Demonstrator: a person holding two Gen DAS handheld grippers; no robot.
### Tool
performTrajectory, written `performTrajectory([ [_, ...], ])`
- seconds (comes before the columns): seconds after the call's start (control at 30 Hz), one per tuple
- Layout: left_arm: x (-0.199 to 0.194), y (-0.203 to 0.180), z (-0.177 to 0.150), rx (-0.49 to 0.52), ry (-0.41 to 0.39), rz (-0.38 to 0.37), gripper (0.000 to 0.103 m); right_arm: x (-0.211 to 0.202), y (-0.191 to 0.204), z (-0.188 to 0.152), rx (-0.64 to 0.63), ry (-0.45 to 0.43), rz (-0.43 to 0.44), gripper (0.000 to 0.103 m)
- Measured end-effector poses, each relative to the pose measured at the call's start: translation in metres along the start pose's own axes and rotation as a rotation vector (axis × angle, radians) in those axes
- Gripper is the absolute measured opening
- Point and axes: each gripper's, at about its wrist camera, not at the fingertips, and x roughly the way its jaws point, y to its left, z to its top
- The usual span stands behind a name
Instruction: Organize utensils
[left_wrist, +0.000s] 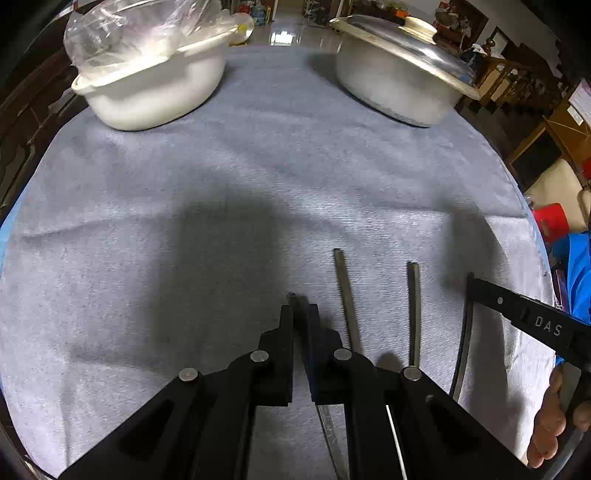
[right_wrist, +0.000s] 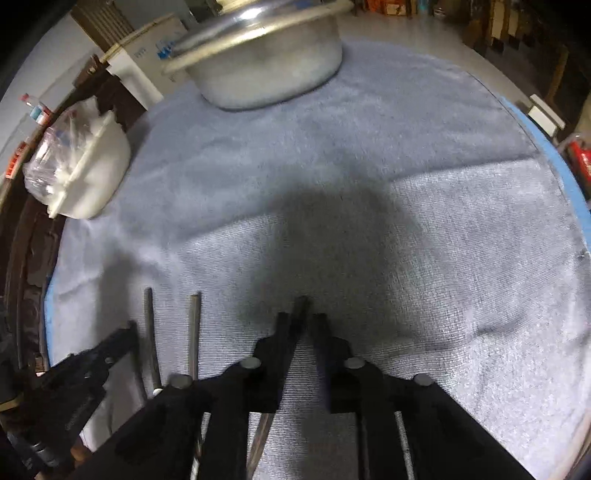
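Several dark metal utensils lie side by side on a grey-blue towel (left_wrist: 258, 177). In the left wrist view my left gripper (left_wrist: 300, 306) is shut on one utensil handle (left_wrist: 295, 300), with its blade end (left_wrist: 330, 435) showing below. Two more handles (left_wrist: 345, 295) (left_wrist: 414, 314) lie to its right. My right gripper (left_wrist: 471, 280) reaches in from the right. In the right wrist view the right gripper (right_wrist: 302, 317) holds a utensil handle (right_wrist: 300, 308) against its left finger, the jaws slightly apart. Two handles (right_wrist: 149, 332) (right_wrist: 194, 332) lie left of it, beside the left gripper (right_wrist: 129, 332).
A white plastic tub (left_wrist: 155, 88) with a clear bag (left_wrist: 140, 33) stands at the back left. A metal pot (left_wrist: 395, 88) with a tilted lid (left_wrist: 402, 48) stands at the back right. The towel's edge (left_wrist: 532, 221) curves on the right. Furniture surrounds the table.
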Motion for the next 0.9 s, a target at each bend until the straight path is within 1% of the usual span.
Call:
performTrajectory([
  [0.07,0.000,0.004,0.001,-0.003,0.001,0.011,0.007,0.000,0.008,0.000,-0.028,-0.004,-0.039,0.018],
  [0.17,0.003,0.004,0.004,-0.004,0.007,-0.001,0.007,0.001,0.022,-0.001,-0.093,-0.027,-0.105,0.018],
  [0.2,0.005,0.005,0.003,-0.009,0.019,-0.010,0.009,0.002,0.026,-0.001,-0.118,-0.034,-0.129,0.018],
  [0.27,0.004,0.003,0.000,-0.007,0.011,-0.015,0.014,0.003,0.032,-0.001,-0.142,-0.049,-0.152,0.012],
  [0.3,0.004,0.001,0.000,-0.004,0.007,-0.022,0.019,0.002,0.033,-0.002,-0.148,-0.057,-0.154,0.012],
  [0.37,0.003,-0.001,-0.002,0.000,-0.004,-0.014,0.020,0.001,0.030,-0.002,-0.137,-0.073,-0.131,0.009],
  [0.4,0.003,0.000,-0.002,-0.001,-0.008,-0.010,0.019,-0.001,0.025,-0.003,-0.123,-0.081,-0.102,0.008],
  [0.43,0.003,0.001,-0.003,-0.004,-0.012,-0.002,0.008,-0.002,0.024,-0.006,-0.112,-0.086,-0.079,0.007],
  [0.53,0.001,0.009,-0.007,-0.028,-0.025,-0.020,0.007,-0.012,0.011,-0.012,-0.080,-0.122,-0.011,0.007],
  [0.63,-0.007,0.020,-0.011,-0.063,-0.047,-0.002,0.006,-0.031,0.002,-0.022,-0.086,-0.195,0.030,0.007],
  [0.7,-0.017,0.028,-0.013,-0.090,-0.077,-0.009,0.006,-0.050,-0.007,-0.030,-0.073,-0.252,0.065,0.007],
  [0.9,-0.075,0.053,-0.031,-0.134,-0.211,0.037,0.006,-0.102,-0.032,-0.063,-0.028,-0.397,0.130,0.007],
])
